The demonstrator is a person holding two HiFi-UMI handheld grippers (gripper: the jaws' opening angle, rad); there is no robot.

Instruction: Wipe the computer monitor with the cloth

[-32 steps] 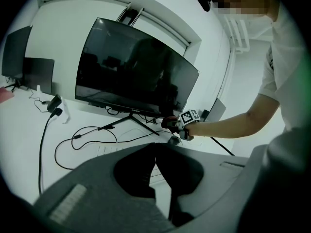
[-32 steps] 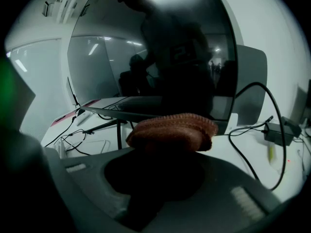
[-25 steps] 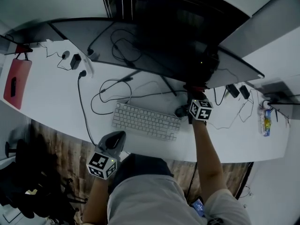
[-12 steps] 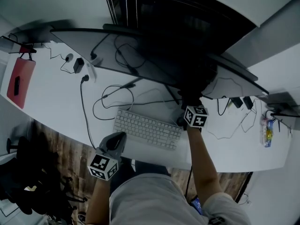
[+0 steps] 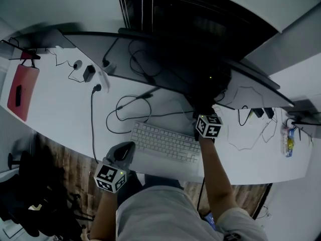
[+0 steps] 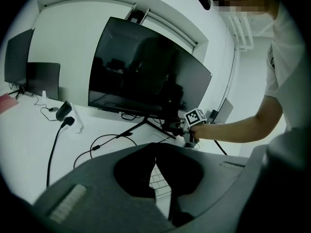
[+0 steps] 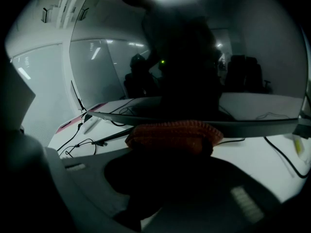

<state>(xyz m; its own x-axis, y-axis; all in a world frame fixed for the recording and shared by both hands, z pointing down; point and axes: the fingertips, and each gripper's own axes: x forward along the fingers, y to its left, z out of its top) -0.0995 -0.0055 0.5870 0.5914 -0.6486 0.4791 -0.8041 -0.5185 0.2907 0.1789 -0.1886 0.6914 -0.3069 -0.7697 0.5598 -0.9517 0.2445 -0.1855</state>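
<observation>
right gripper clamped on the orange cloth, wad bulging ahead of the jaws. monitor dead ahead of the tool, its bottom edge running left to right just above the cloth. cloth at or just short of the glass, contact not clear. the screen's long axis lies across the tool, so strokes likely go sideways. right arm stretched forward past the keyboard. left gripper well behind, near the desk edge, jaws together, holding nothing.
</observation>
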